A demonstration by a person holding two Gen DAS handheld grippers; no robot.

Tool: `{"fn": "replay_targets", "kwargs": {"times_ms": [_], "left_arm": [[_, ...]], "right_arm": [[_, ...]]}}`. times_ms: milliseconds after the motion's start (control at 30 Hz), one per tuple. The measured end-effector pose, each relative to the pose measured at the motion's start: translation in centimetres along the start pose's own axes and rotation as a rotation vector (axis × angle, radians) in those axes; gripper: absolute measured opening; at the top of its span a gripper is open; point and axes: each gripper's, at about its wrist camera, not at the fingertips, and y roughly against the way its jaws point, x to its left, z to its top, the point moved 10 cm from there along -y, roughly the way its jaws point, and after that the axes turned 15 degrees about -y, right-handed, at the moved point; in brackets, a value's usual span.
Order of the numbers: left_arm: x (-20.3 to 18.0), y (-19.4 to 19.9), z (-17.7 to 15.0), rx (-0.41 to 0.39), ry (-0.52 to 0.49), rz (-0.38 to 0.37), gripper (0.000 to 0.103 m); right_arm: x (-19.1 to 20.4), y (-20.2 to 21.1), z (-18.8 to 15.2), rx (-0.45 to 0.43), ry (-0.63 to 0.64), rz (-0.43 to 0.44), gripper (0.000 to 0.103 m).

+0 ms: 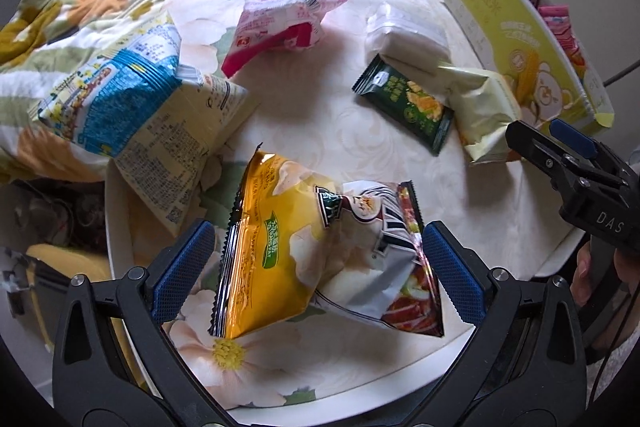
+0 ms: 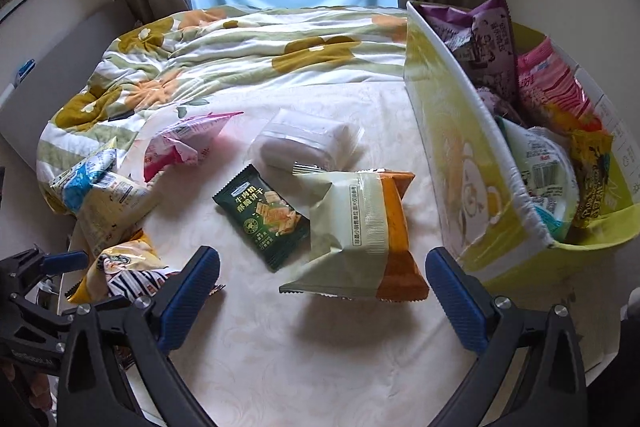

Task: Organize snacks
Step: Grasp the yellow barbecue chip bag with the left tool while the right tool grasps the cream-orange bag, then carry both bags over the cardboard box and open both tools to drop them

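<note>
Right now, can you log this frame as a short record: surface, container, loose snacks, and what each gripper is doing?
surface: white patterned table, floral quilt behind it
container: yellow-green cardboard box, already holding several packets
loose snacks: dark green cracker packet; pale green and orange packet; clear-wrapped white block; pink and white packet; blue and cream bag; yellow and white crumpled bag
left gripper: open, straddling the yellow and white crumpled bag
right gripper: open, straddling the pale green and orange packet
</note>
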Motion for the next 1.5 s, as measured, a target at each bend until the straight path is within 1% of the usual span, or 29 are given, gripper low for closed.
{"fn": "replay_targets", "kwargs": {"times_ms": [133,300,433,500,600,667,767,800,833,933,1000,1100,1200,1233,1267,1300,1433,1500], "left_arm": [[-0.1,-1.5,-0.2,0.028,0.009,0.021,0.103],[-0.6,-2.8,-0.7,0.043,0.033,0.011,0.103],[-1.5,-3.8,-1.4,0.070,0.027,0.014,0.102],[-1.8,-4.1,-1.7,0.085,0.019,0.024,0.100],[-2.1,-4.3,-2.0,0.083,0.030,0.012,0.095],[-2.2,-4.3,-2.1,0.083,0.039,0.002,0.093],[-2.3,-4.2,-2.0,0.075,0.043,-0.011,0.088],[-2.5,-4.1,-2.0,0.073,0.044,-0.018,0.081],[-2.5,-4.1,-1.9,0.071,0.047,-0.024,0.078],[-2.7,-4.0,-1.8,0.068,0.046,-0.016,0.076],[-2.8,-3.9,-1.7,0.066,0.045,-0.013,0.075],[-2.7,-3.4,-1.6,0.060,0.039,-0.010,0.074],[-2.9,-3.2,-1.4,0.057,0.038,-0.007,0.073],[-3.0,-3.0,-1.5,0.055,0.039,-0.008,0.073],[-3.0,-3.0,-1.5,0.053,0.040,-0.010,0.073],[-3.0,-2.9,-1.4,0.049,0.041,-0.013,0.073],[-3.0,-2.4,-1.1,0.038,0.026,-0.018,0.073],[-2.9,-2.0,-0.8,0.028,0.016,-0.022,0.073]], "right_arm": [[-0.4,-1.4,0.2,0.000,0.014,-0.017,0.103],[-0.8,-2.8,0.7,0.008,0.016,-0.022,0.103],[-0.4,-3.9,0.1,0.033,0.039,-0.019,0.102],[-0.4,-4.2,0.1,0.032,0.046,-0.031,0.102],[-0.6,-4.4,0.0,0.038,0.036,-0.042,0.101],[-1.0,-4.8,-0.3,0.062,-0.001,-0.037,0.096],[-1.9,-5.4,-0.4,0.090,-0.064,-0.039,0.093],[-2.1,-5.7,-0.4,0.100,-0.089,-0.034,0.092],[-2.3,-5.9,-0.4,0.107,-0.116,-0.025,0.091],[-2.8,-6.3,-0.1,0.116,-0.181,-0.011,0.091],[-3.0,-6.6,0.0,0.119,-0.211,-0.014,0.088],[-3.0,-6.4,0.2,0.108,-0.220,-0.015,0.087],[-2.9,-6.3,0.2,0.099,-0.212,-0.020,0.083],[-3.0,-6.3,0.1,0.098,-0.209,-0.024,0.080],[-3.1,-6.2,0.1,0.095,-0.206,-0.029,0.074],[-3.1,-6.2,0.2,0.089,-0.200,-0.031,0.071],[-3.3,-5.9,0.1,0.081,-0.194,-0.029,0.063],[-3.3,-5.5,-0.2,0.081,-0.195,-0.028,0.062]]}}
